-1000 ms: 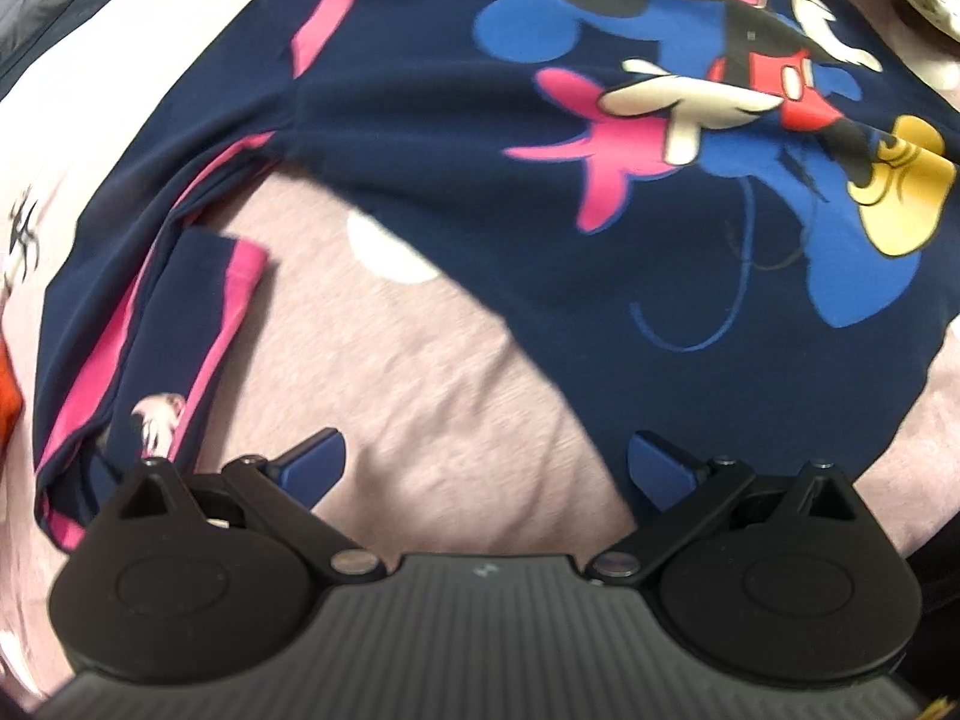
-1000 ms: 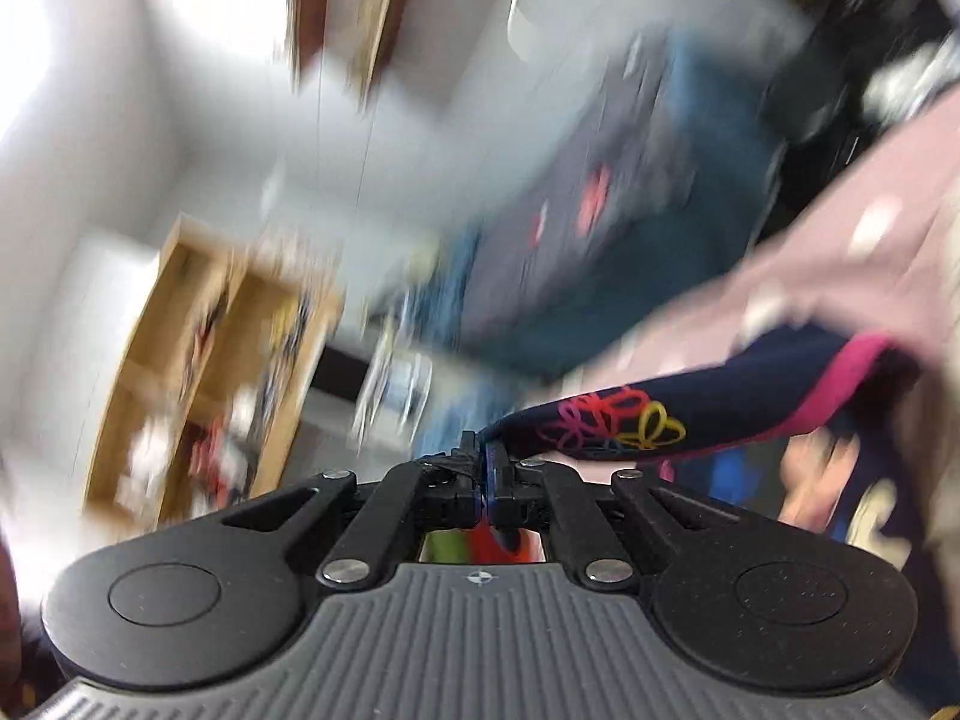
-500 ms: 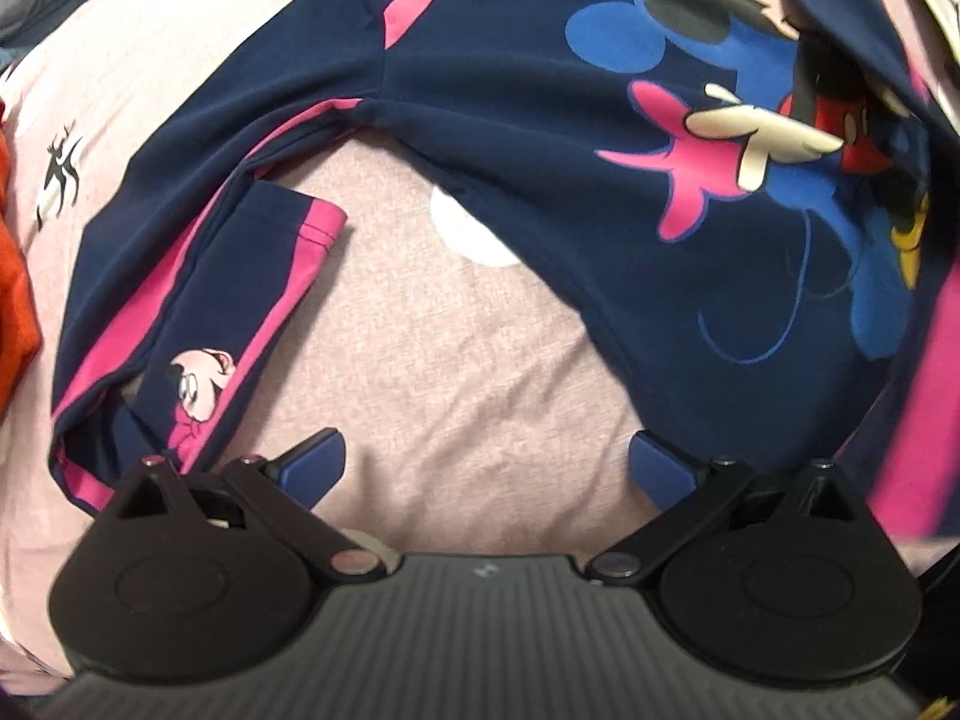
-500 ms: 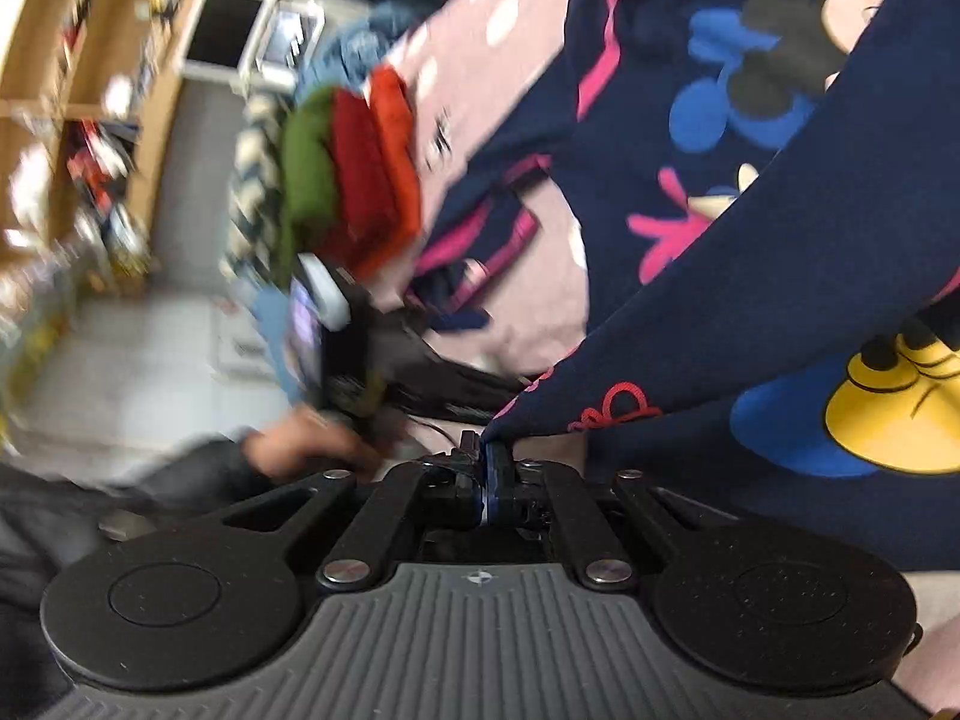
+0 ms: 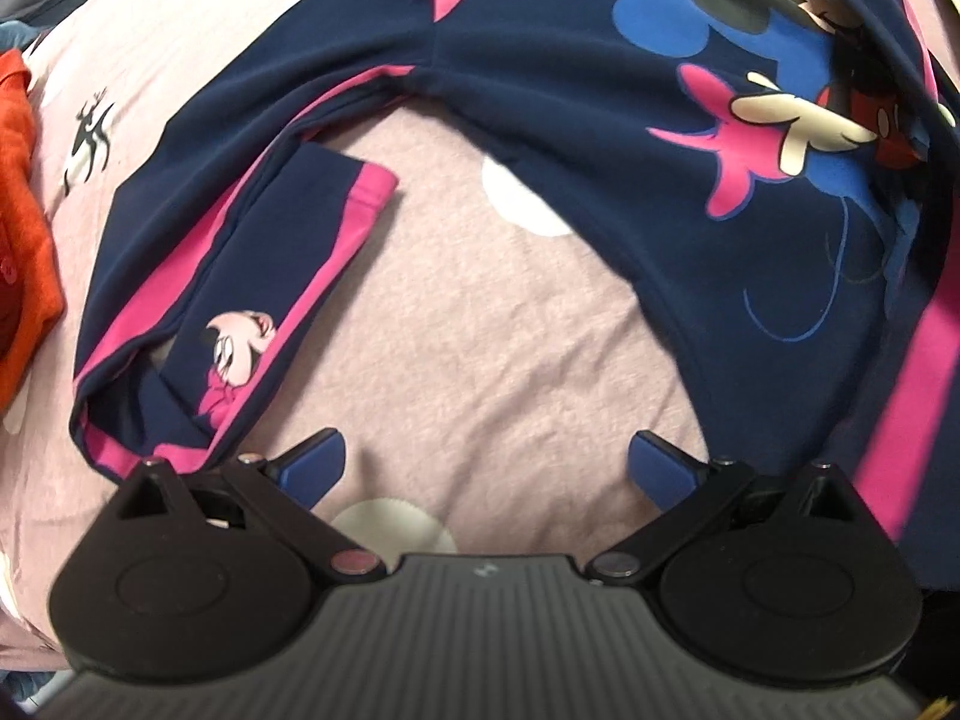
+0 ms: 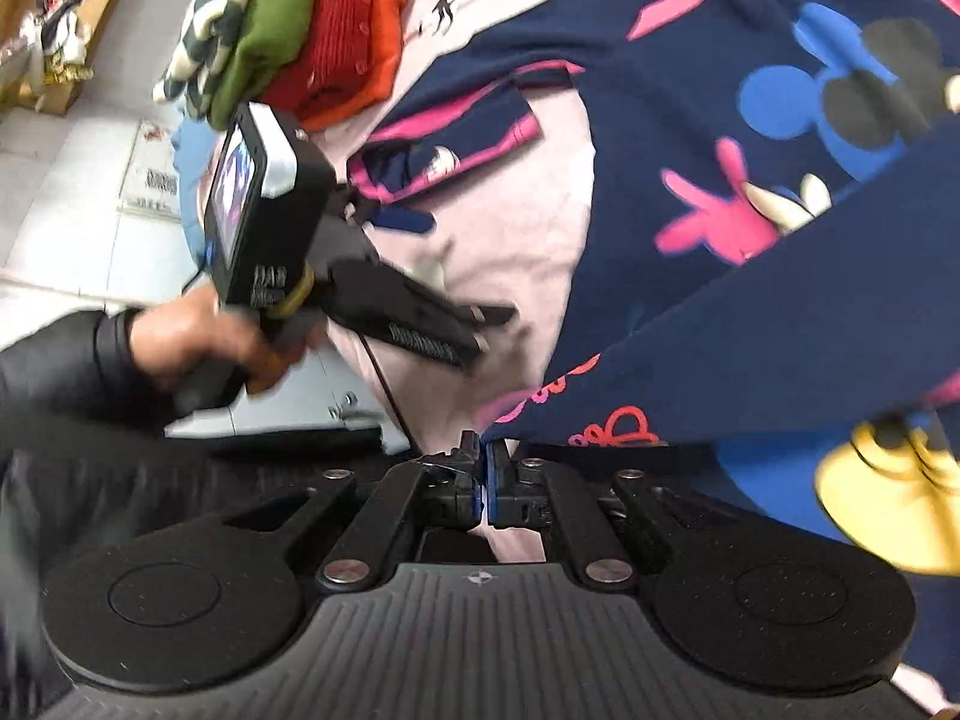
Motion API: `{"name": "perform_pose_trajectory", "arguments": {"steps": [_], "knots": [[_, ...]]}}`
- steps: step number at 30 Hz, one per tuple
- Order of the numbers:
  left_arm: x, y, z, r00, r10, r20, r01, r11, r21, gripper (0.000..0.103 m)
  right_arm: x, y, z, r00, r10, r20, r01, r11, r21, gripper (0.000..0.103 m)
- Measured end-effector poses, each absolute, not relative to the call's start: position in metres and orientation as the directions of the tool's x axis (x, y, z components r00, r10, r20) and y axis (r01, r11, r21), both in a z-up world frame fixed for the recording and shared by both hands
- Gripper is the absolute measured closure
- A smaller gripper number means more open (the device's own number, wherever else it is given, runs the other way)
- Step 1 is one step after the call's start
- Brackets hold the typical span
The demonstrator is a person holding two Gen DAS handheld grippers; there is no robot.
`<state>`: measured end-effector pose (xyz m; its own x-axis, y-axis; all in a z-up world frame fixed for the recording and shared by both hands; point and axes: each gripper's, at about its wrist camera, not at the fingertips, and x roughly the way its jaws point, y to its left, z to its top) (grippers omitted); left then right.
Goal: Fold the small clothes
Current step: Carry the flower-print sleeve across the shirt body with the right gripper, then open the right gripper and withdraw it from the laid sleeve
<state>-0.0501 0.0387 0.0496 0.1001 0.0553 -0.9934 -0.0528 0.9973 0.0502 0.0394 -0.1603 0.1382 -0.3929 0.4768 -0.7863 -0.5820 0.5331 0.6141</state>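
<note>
Lowered, right gripper [image 6: 483,468] seemingly pinches sleeve [image 6: 750,330].

Hidden and cut off, as I see it

The navy cartoon-print cotton top [image 5: 570,90] runs past my left view's upper edge; its pink-striped sleeve [image 5: 900,396] blurs at right.

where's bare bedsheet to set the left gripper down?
Bare sheet between the folded-back sleeve and the shirt body, right ahead of the left gripper. Another strip lies between sleeve and orange pile. Crowded on the right, where the right gripper drags the other sleeve across.
</note>
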Motion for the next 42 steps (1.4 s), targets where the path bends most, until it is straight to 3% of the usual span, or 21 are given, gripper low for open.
{"name": "perform_pose_trajectory", "arguments": {"steps": [6,12,13,16,21,27,34,40,42], "knots": [[-0.05,0.038,0.041,0.084,0.04,-0.996,-0.049,0.998,0.036,0.0,0.043,-0.2,0.15,-0.414,0.402,-0.817,-0.573,0.582,0.577,0.099],[-0.049,0.035,0.044,0.09,0.05,-0.995,-0.03,0.998,0.047,0.0,0.038,-0.145,0.106,-0.441,0.403,-0.802,-0.564,0.571,0.596,0.096],[-0.049,0.035,0.045,0.089,0.06,-0.994,-0.029,0.998,0.057,0.0,0.037,-0.131,0.093,-0.451,0.402,-0.797,-0.559,0.569,0.603,0.083],[-0.051,0.037,0.049,0.094,0.095,-0.991,-0.029,0.995,0.092,0.0,0.033,-0.103,0.069,-0.46,0.412,-0.786,-0.547,0.565,0.617,0.059],[-0.058,0.045,0.053,0.126,0.102,-0.987,-0.055,0.994,0.096,0.0,0.042,-0.117,0.089,-0.353,0.481,-0.802,-0.594,0.547,0.59,0.044],[-0.052,0.017,0.068,0.231,-0.028,-0.972,0.056,0.998,-0.016,0.003,0.086,-0.192,0.113,-0.031,0.519,-0.854,-0.551,0.704,0.448,0.044],[-0.036,-0.036,0.07,0.198,-0.093,-0.976,0.208,0.977,-0.051,0.003,0.161,-0.279,0.126,0.384,0.339,-0.859,-0.224,0.936,0.27,0.045],[-0.037,-0.051,0.051,0.14,-0.062,-0.988,0.25,0.968,-0.026,0.003,0.211,-0.312,0.102,0.393,0.258,-0.883,0.017,0.958,0.287,0.042],[-0.037,-0.051,0.047,0.126,-0.055,-0.991,0.238,0.971,-0.024,0.003,0.22,-0.315,0.092,0.393,0.288,-0.873,0.047,0.942,0.332,0.041]]}}
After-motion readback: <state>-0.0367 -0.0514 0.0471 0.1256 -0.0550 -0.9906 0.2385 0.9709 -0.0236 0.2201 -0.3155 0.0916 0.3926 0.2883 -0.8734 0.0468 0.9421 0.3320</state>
